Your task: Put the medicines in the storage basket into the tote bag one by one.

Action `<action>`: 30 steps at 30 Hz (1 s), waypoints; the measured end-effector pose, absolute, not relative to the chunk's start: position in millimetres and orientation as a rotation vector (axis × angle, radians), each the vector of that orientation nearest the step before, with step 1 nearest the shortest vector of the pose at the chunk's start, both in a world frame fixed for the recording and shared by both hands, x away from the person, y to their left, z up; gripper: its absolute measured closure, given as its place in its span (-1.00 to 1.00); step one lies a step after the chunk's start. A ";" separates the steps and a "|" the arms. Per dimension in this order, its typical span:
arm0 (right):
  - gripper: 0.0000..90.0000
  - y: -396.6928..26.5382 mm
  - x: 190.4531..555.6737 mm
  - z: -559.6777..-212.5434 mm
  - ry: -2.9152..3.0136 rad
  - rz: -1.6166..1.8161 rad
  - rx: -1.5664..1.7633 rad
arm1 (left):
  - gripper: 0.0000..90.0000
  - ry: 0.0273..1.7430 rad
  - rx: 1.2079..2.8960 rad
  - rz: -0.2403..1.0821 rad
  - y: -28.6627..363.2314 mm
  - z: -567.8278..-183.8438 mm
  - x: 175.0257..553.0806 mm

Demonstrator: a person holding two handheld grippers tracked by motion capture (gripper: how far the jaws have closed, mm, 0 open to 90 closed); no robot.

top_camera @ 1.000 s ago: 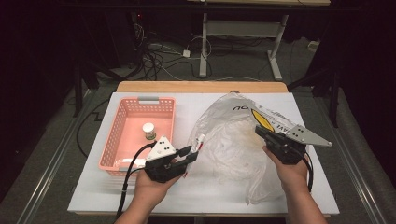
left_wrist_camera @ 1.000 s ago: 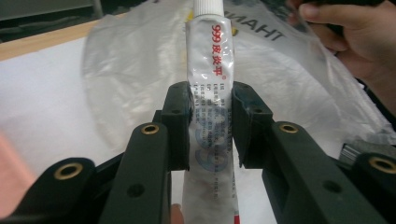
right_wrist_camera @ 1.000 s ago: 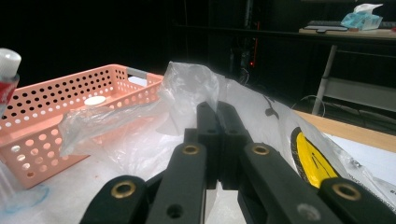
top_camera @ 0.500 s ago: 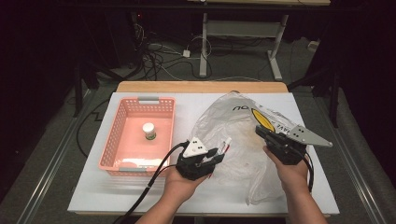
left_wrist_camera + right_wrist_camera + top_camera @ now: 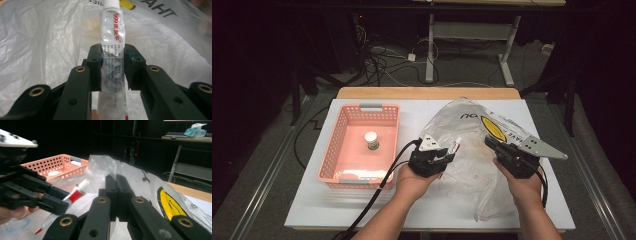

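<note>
Left gripper (image 5: pixel 447 156): jaws partly closed, both pads pressed against the sides of a white tube (image 5: pixel 113 57) with red print. In the left gripper view the tube runs straight up between the jaws, its white cap end beyond the jaw tips and its flat crimped end back toward the hand. The grip sits roughly at mid-length.

In the high view the tube's cap end pokes out past the left gripper, pointing up and to the right, toward the far right of the tabletop (image 5: pixel 412 110). The long axis follows the gripper's own line. In the right gripper view the tube slants, cap end raised, crimped end lower and nearer the tabletop.

The tube is held over a crumpled clear plastic bag (image 5: pixel 472 165) that lies on the right half of the tabletop. The bag carries a yellow smiley face and black lettering.

Right gripper (image 5: pixel 492 143): jaws fully closed, tips together, with a fold of the plastic bag pinched between them at the bag's right side. The tube and left gripper are near it, to its left, not touching.

Pink basket (image 5: pixel 347 177) on the left of the tabletop, well apart from the tube. A small white jar (image 5: pixel 371 140) stands upright inside it.
</note>
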State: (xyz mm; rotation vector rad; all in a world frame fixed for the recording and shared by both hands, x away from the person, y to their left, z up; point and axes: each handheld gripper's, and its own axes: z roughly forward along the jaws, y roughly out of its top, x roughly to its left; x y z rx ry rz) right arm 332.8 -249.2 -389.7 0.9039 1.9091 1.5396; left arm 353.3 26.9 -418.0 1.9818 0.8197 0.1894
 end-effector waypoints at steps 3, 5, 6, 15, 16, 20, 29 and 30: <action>1.00 -248.4 330.9 -388.5 1.908 1.540 0.898 | 0.53 0.831 1.985 0.186 24.1 -418.1 360.1; 1.00 -248.7 329.1 -387.1 1.906 1.539 0.899 | 0.53 0.838 1.983 0.191 22.3 -416.7 364.8; 1.00 -249.0 328.1 -386.2 1.905 1.531 0.898 | 0.53 0.839 1.985 0.193 20.7 -416.0 367.5; 1.00 -250.9 329.2 -387.6 1.909 1.531 0.903 | 0.53 0.820 2.012 0.207 8.0 -419.3 379.8; 1.00 -250.5 329.9 -388.0 1.911 1.535 0.904 | 0.53 0.812 2.017 0.209 6.2 -420.7 379.0; 1.00 -248.7 332.8 -389.1 1.914 1.538 0.905 | 0.52 0.797 2.015 0.200 -2.3 -425.8 376.0; 1.00 -247.4 335.8 -390.7 1.920 1.543 0.909 | 0.52 0.761 2.043 0.200 -25.3 -438.5 373.8; 1.00 -247.5 336.1 -390.9 1.921 1.545 0.907 | 0.52 0.757 2.047 0.203 -28.0 -440.2 374.0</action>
